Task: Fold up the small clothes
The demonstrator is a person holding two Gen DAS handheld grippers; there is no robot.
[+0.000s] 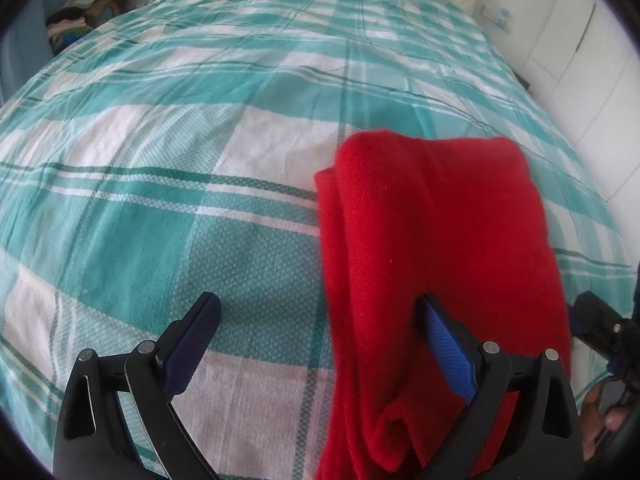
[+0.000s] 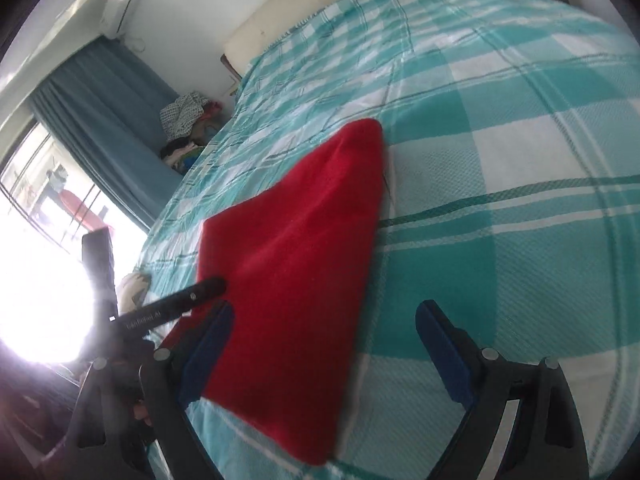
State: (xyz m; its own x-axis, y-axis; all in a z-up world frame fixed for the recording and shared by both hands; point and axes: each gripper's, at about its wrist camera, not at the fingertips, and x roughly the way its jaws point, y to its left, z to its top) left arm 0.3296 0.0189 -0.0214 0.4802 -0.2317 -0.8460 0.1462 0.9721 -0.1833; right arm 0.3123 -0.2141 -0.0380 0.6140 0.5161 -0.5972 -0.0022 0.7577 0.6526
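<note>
Both tools stand wide and hold nothing: the left tool (image 1: 318, 312) at the bottom of its frame, its right finger overlapping the red garment (image 1: 432, 272); the right tool (image 2: 324, 320) at lower centre of its own view. The folded garment lies on the checked bed (image 1: 160, 160). A careless pinch could likely catch only the top layer and pull the fold open.
</note>
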